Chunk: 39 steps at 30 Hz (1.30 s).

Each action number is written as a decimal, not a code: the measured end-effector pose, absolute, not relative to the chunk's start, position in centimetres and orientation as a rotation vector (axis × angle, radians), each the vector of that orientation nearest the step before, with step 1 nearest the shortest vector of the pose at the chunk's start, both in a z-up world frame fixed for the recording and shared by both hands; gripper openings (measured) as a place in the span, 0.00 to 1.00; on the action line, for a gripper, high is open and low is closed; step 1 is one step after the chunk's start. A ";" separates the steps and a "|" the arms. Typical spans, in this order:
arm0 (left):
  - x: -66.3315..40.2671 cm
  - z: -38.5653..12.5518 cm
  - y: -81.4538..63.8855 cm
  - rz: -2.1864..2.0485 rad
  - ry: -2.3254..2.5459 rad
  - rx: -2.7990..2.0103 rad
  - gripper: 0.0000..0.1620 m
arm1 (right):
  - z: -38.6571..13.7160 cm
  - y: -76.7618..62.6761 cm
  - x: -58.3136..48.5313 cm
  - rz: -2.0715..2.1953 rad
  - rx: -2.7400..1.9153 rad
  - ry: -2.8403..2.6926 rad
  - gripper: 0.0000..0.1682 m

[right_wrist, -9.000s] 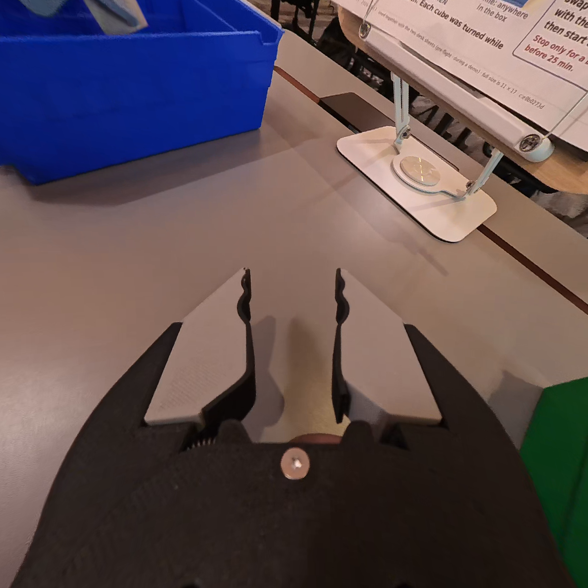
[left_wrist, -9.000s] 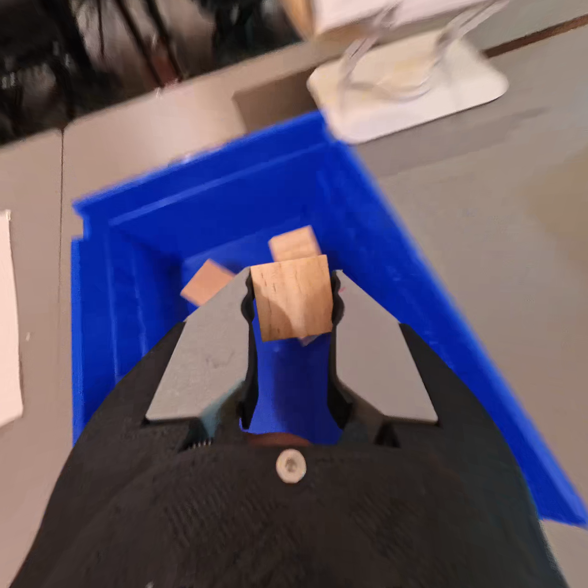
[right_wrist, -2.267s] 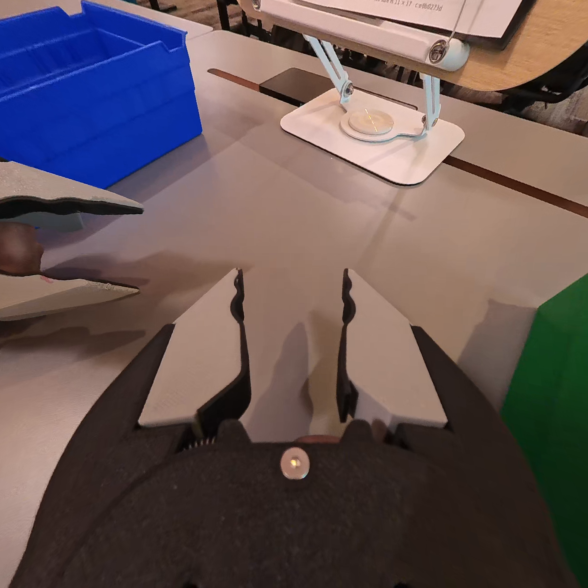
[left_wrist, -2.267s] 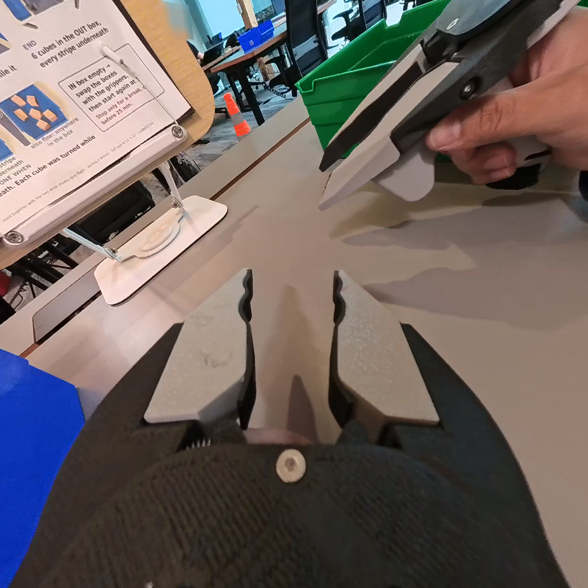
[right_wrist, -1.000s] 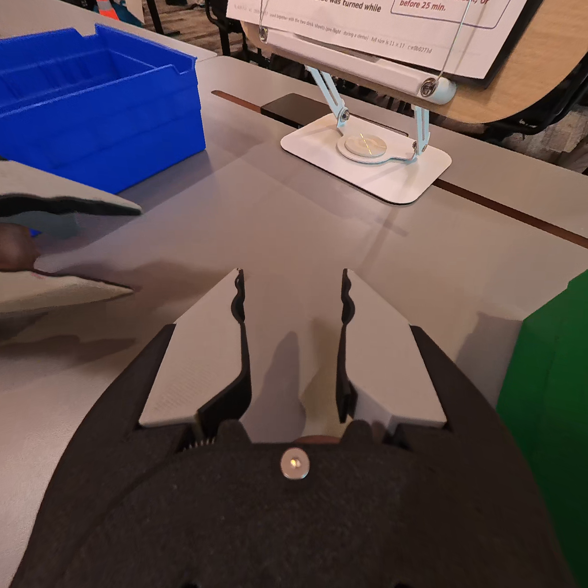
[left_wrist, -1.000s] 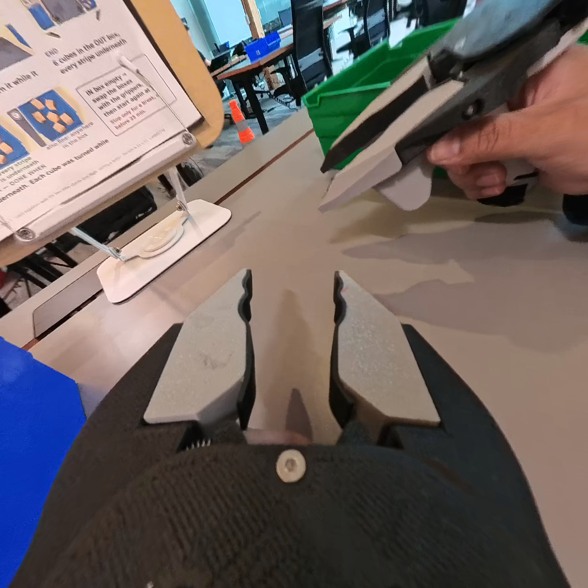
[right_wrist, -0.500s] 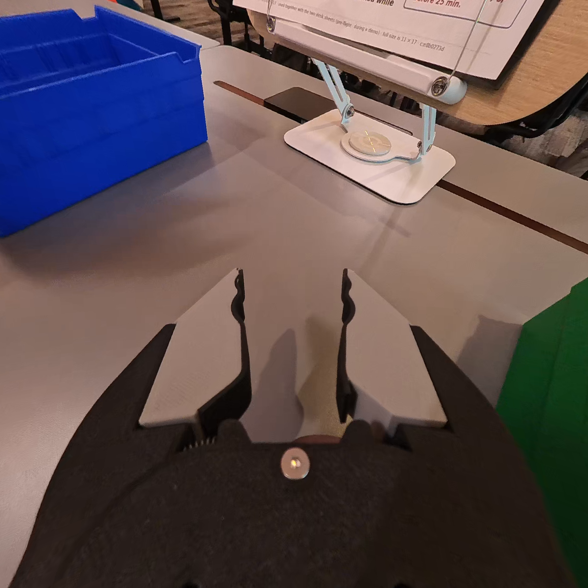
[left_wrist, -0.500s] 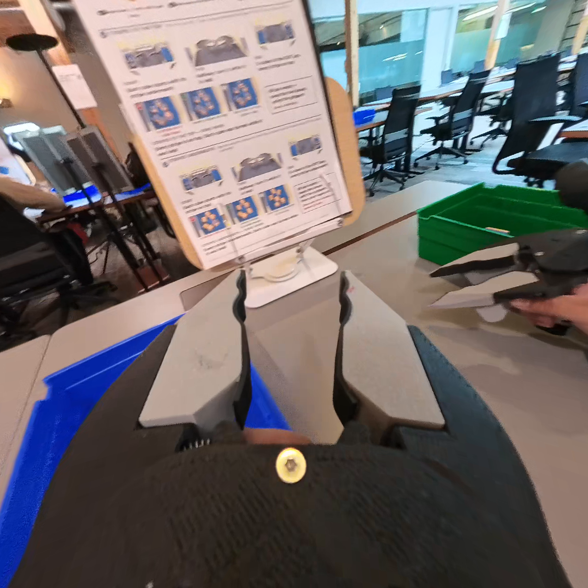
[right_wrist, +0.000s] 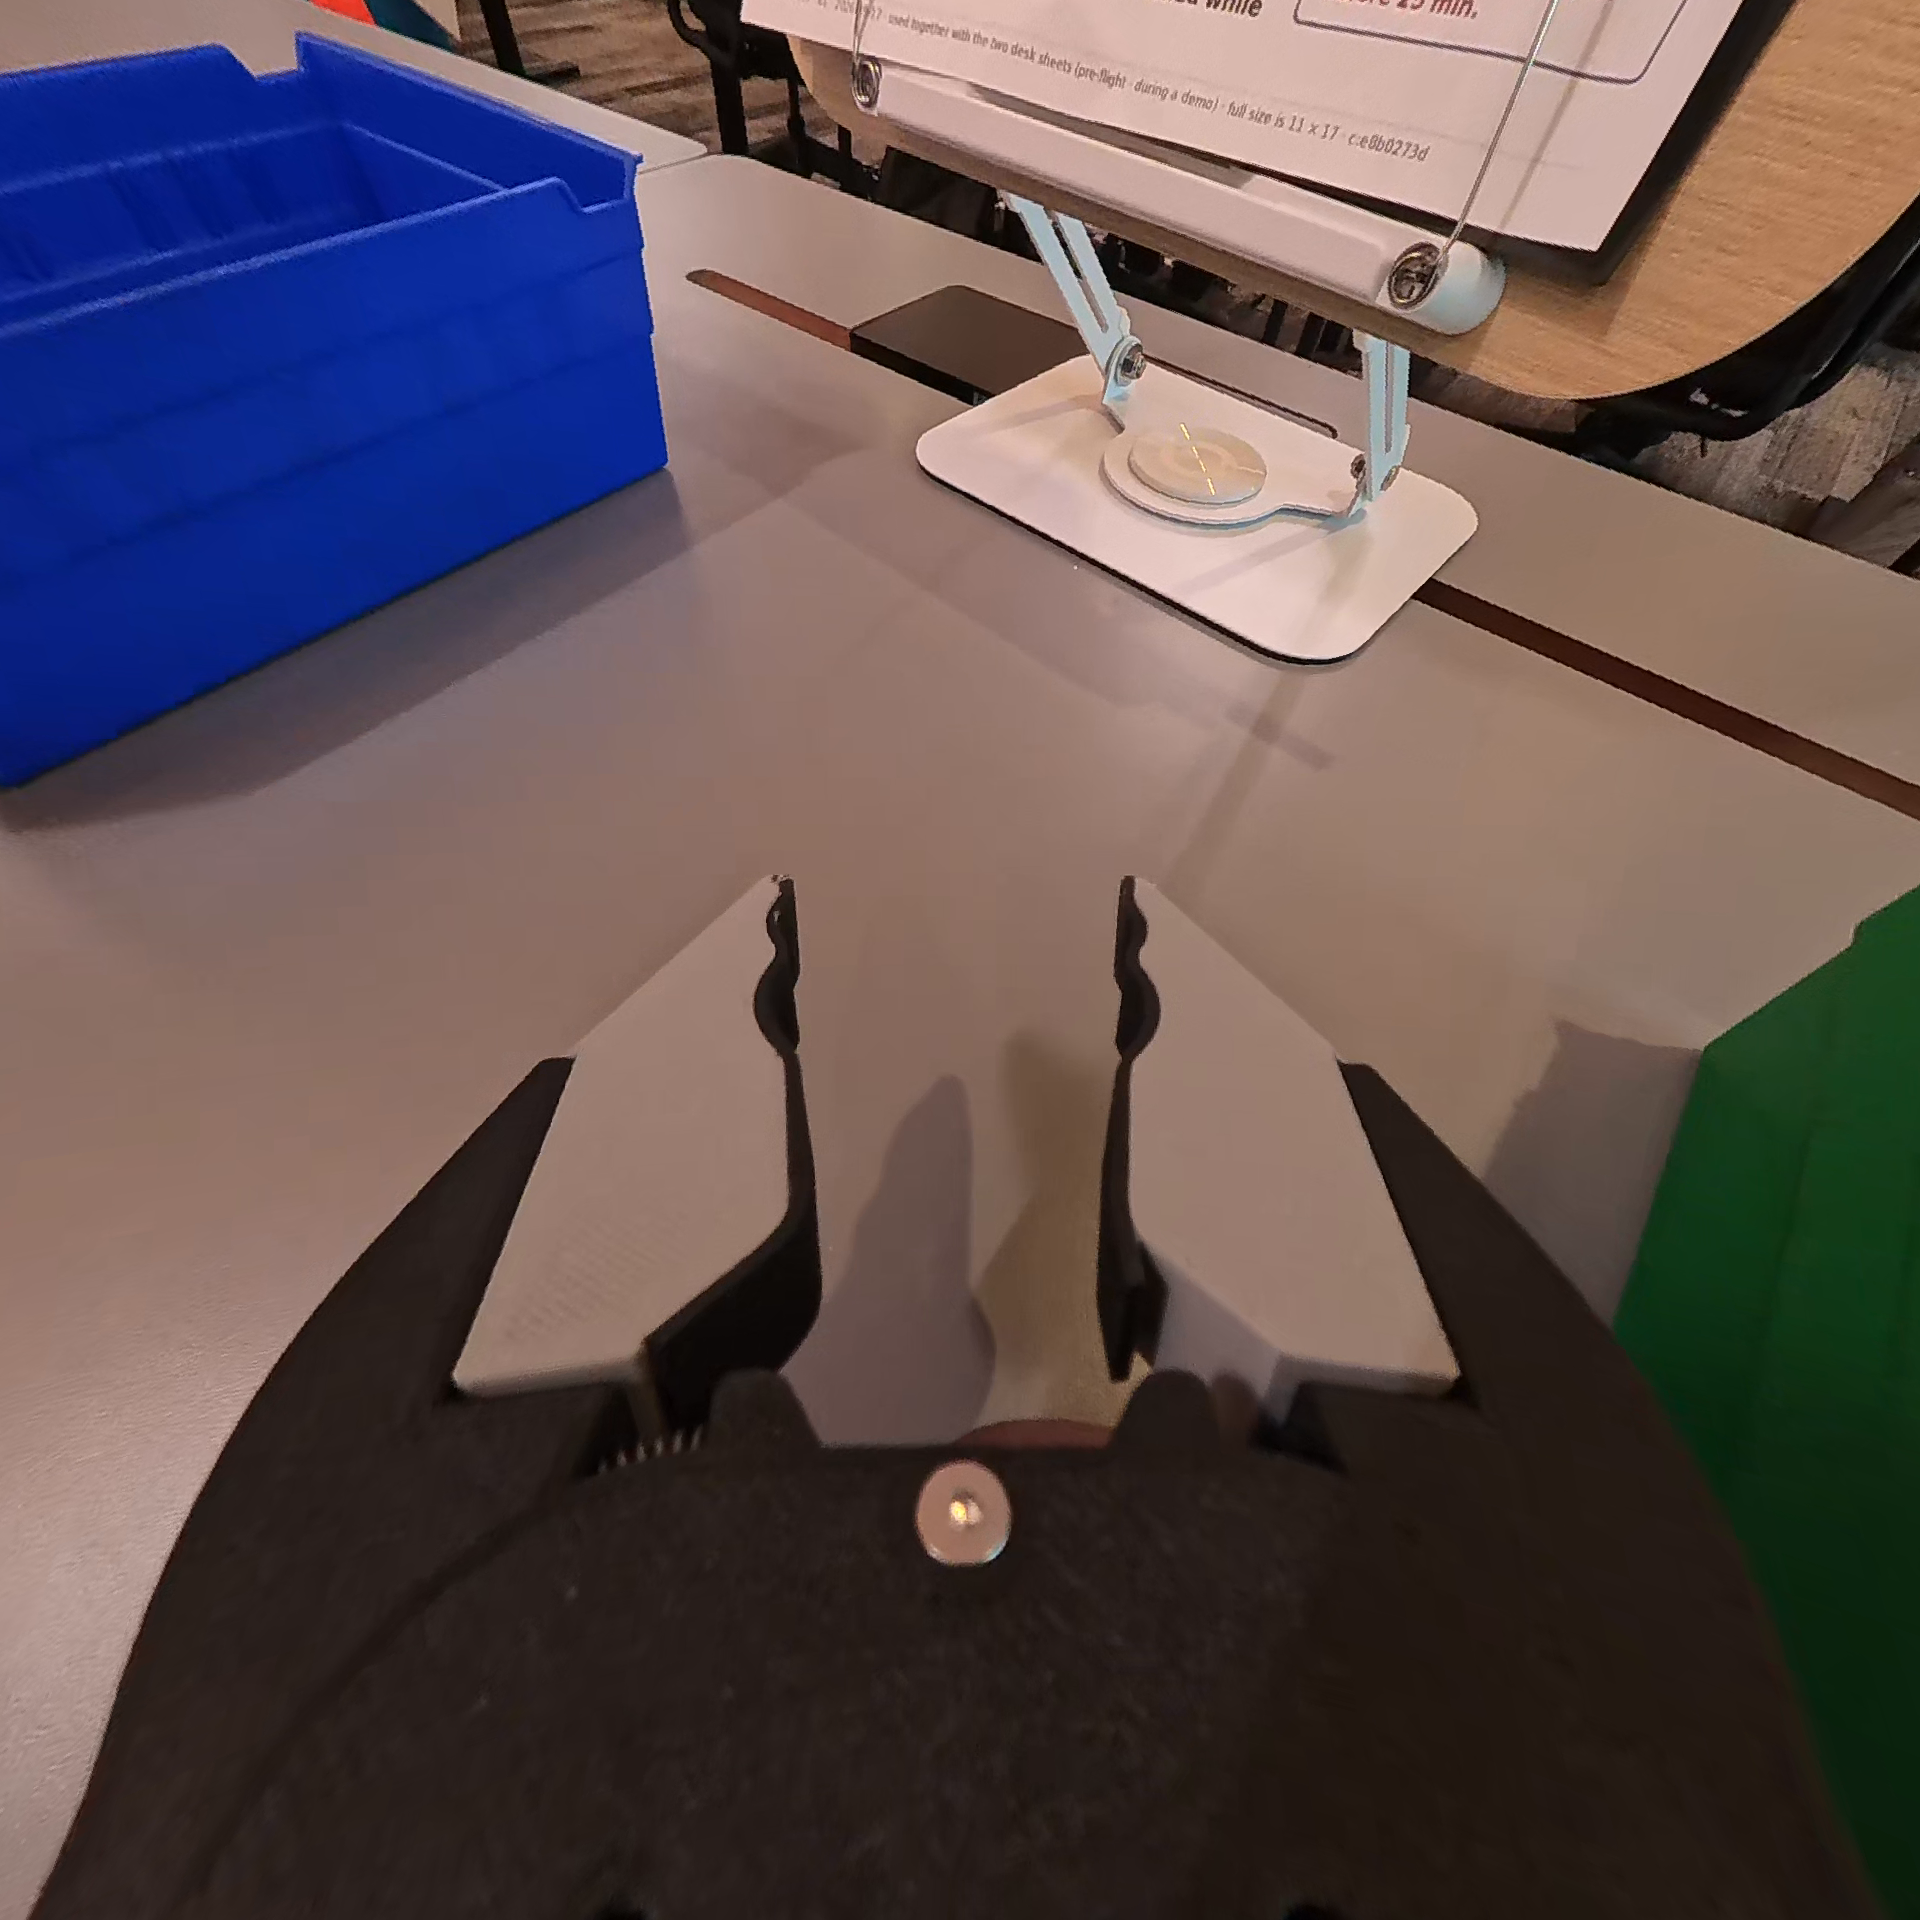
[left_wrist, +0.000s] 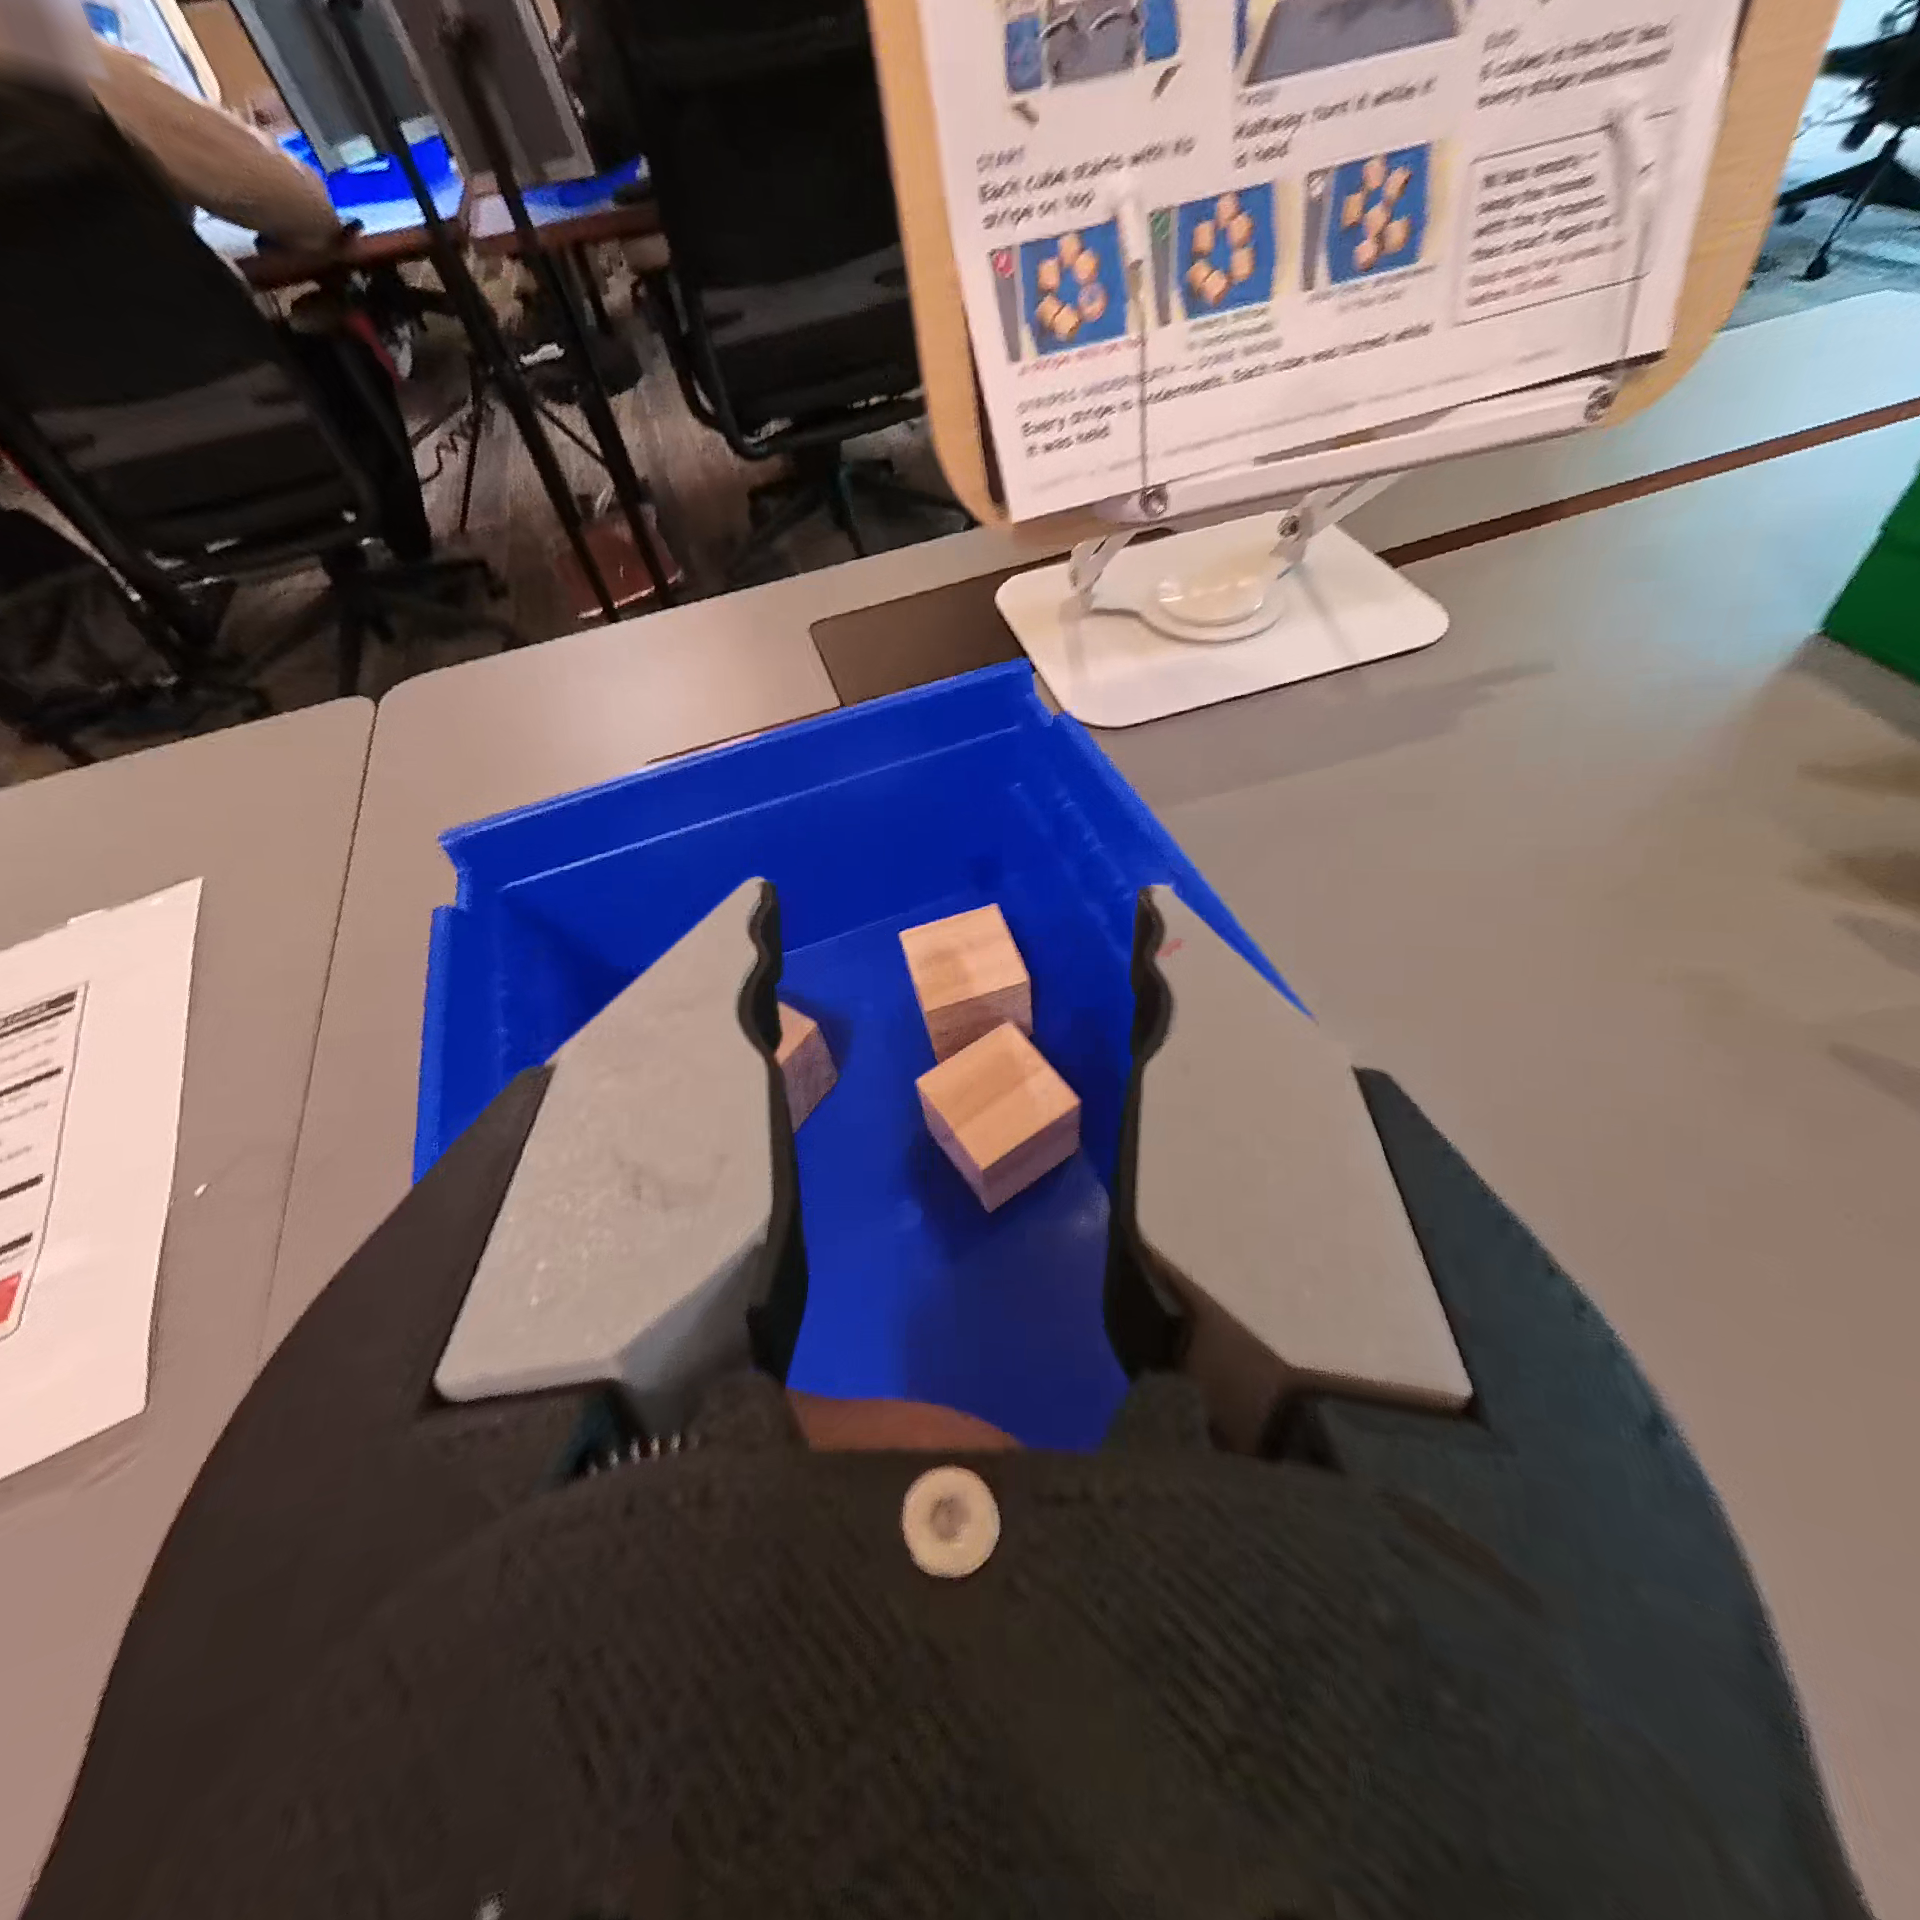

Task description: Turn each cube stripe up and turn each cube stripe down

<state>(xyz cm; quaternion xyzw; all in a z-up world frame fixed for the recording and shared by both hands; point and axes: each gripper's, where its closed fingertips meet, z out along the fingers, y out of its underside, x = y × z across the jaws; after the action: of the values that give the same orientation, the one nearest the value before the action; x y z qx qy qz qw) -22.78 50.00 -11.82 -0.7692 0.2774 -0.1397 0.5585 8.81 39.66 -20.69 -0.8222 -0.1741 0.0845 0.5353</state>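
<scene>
Your fingers on the left gripper (left_wrist: 951, 935) are spread over the blue bin (left_wrist: 727, 831), half hiding one cube (left_wrist: 805, 1060) beside two cubes (left_wrist: 982, 1049) in plain sight; your right gripper (right_wrist: 954, 904), also spread and empty, sees no cubes, just the bin's outer wall (right_wrist: 312, 416)

Cubes (left_wrist: 997, 1110) look like pale raw wood, matt; blue bin (left_wrist: 727, 831) smooth glossy plastic; table (right_wrist: 935, 727) grey, satin-smooth; stand base (right_wrist: 1195, 520) white painted metal; instruction sheet (left_wrist: 1299, 208) paper on wood-look board.
</scene>
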 end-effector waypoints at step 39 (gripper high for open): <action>-27.2 -26.0 59.4 0.074 0.687 -2.385 0.31 | -19.1 39.0 8.1 0.177 -1.908 -0.457 0.35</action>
<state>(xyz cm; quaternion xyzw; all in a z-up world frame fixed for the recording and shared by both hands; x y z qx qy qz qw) -27.19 59.35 -26.01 -0.9090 0.2618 0.0281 0.3232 8.10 38.98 -19.11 -0.8071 -0.1934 0.0751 0.5528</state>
